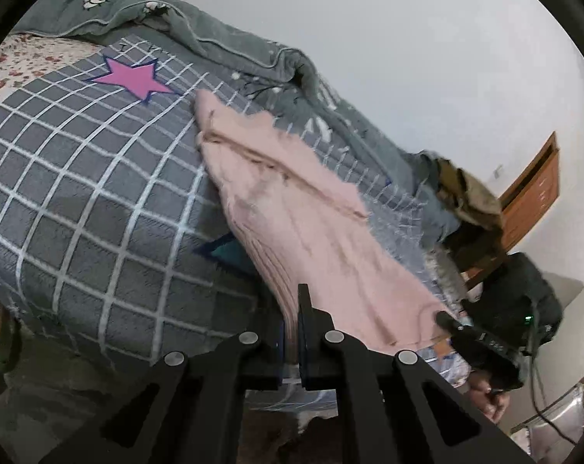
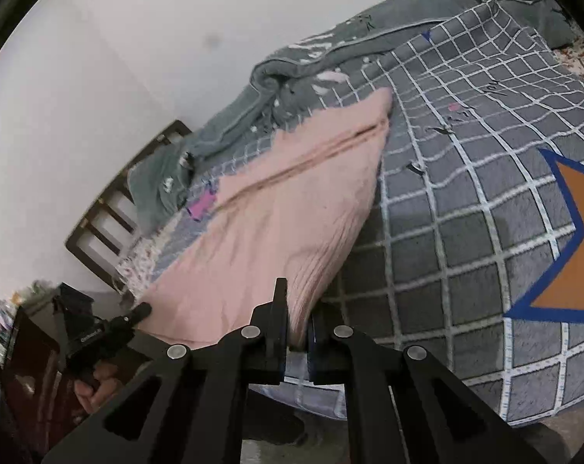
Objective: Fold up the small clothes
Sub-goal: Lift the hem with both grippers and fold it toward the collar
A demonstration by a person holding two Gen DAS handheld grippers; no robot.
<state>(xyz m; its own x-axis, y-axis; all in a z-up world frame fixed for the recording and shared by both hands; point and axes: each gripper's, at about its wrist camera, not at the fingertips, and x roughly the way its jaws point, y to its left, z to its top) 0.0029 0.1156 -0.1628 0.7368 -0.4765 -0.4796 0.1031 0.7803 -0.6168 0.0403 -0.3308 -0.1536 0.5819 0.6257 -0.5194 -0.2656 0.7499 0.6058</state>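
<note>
2 grippers are clamped on the near hem of the pink garment (image 1: 292,208): the left gripper (image 1: 291,332) at 1 corner, the right gripper (image 2: 297,328) at the other, with the rest trailing across the checked blanket (image 1: 79,193). Judgement: keep both corners level and equally taut, carry the hem squarely toward the far edge, and release only once edges align.

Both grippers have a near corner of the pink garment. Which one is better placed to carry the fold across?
Neither clearly. The left gripper and right gripper are each shut on a near corner of the pink garment, lifted off the checked blanket. Likely both move together.
</note>
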